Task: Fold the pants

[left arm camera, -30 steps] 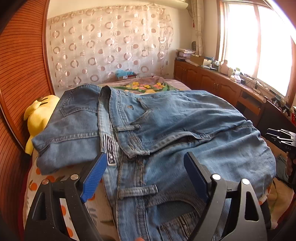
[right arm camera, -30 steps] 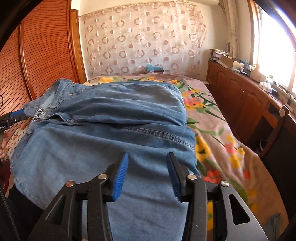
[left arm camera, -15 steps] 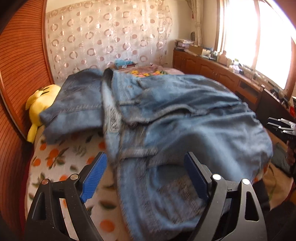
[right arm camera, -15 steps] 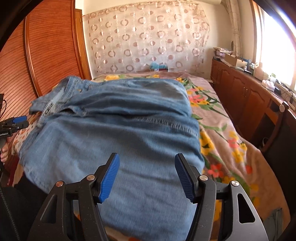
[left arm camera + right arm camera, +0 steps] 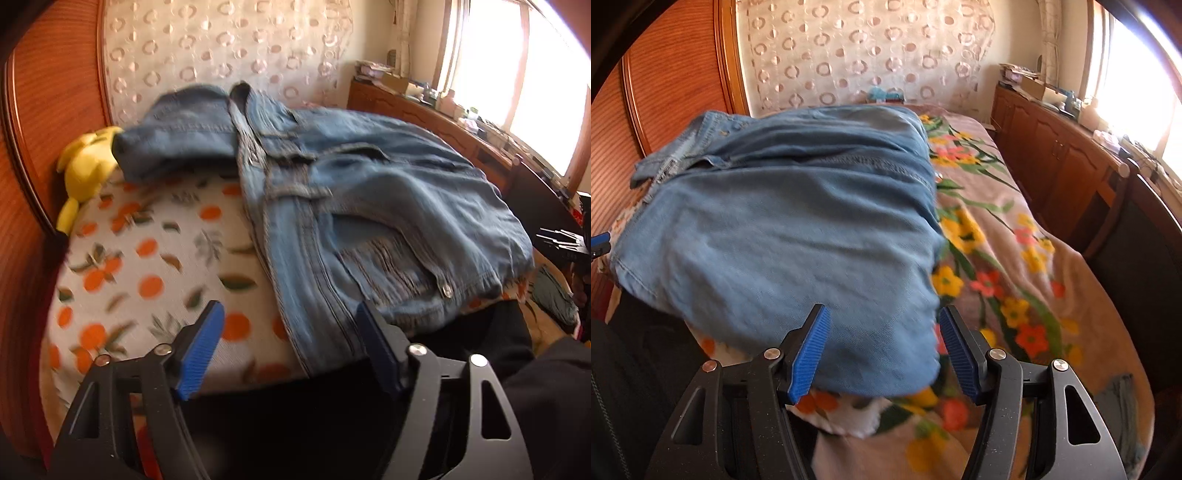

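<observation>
Left gripper [image 5: 288, 347] retreated past pants [image 5: 369, 206] edge, jaws closing.

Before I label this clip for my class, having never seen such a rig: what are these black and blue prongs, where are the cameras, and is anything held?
Each picture comes from a camera on a hand-held gripper, looking along its two blue-padded fingers. The left gripper is closing, with the waistband edge of the blue denim pants between its fingers, not pinched. The right gripper is open around the pants' near end. The pants lie on a bed with an orange-print sheet and floral blanket; a yellow plush toy sits alongside.
</observation>
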Motion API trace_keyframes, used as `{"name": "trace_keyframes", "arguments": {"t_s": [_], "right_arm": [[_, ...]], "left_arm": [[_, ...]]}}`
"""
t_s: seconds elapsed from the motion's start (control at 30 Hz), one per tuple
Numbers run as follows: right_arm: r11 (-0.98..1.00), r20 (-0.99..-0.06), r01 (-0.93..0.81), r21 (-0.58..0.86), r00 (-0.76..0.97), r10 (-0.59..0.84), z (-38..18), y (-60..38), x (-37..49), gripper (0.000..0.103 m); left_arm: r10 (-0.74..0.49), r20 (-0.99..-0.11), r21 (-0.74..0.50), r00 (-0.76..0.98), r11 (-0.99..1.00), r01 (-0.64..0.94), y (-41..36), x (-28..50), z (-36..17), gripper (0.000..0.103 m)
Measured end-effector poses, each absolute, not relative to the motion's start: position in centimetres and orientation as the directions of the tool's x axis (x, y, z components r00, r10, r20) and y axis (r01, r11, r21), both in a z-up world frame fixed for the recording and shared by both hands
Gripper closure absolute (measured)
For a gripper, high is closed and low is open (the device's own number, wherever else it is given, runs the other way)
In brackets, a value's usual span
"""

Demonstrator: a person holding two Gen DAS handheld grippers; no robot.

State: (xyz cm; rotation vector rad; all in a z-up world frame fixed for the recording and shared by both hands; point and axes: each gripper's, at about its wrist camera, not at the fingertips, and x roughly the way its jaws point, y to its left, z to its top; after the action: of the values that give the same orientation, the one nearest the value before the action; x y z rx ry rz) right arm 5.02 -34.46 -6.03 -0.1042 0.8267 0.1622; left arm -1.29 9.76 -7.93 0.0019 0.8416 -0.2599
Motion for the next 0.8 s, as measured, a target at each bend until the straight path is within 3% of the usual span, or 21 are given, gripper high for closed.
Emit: {"name": "trace_keyframes", "arguments": {"t_s": [0.2,0.43,0.57,0.8], "right_arm": [[0.983,-0.744,-0.180,-0.041,0.663,0.090,-5.6,-34.4,4.9,0.039],[0.973,-0.772,-0.226,-0.051,0.627,0.105,-6.3,-34.6,4.3,0.039],[0.971,-0.776,-0.234,-0.059,0.622,0.103,-5.8,-34.8,4.4,0.039],[0.966,-0.789,-0.253,-0.056,0.604,0.113,-6.4,-34.6,4.2,0.039]], "left_arm": [[-0.290,-0.739,-0.153,0.608,0.951,0.268,8.8,-2.2,-8.8,0.054],[-0.297,-0.740,-0.161,0.604,0.949,0.270,8.4,-2.3,-8.4,0.062],[-0.317,-0.723,-0.177,0.614,0.944,0.279,8.4,-2.1,-7.5,0.077],[-0.301,-0.728,-0.152,0.616,0.947,0.283,8.1,-1.5,-7.1,0.081]]}}
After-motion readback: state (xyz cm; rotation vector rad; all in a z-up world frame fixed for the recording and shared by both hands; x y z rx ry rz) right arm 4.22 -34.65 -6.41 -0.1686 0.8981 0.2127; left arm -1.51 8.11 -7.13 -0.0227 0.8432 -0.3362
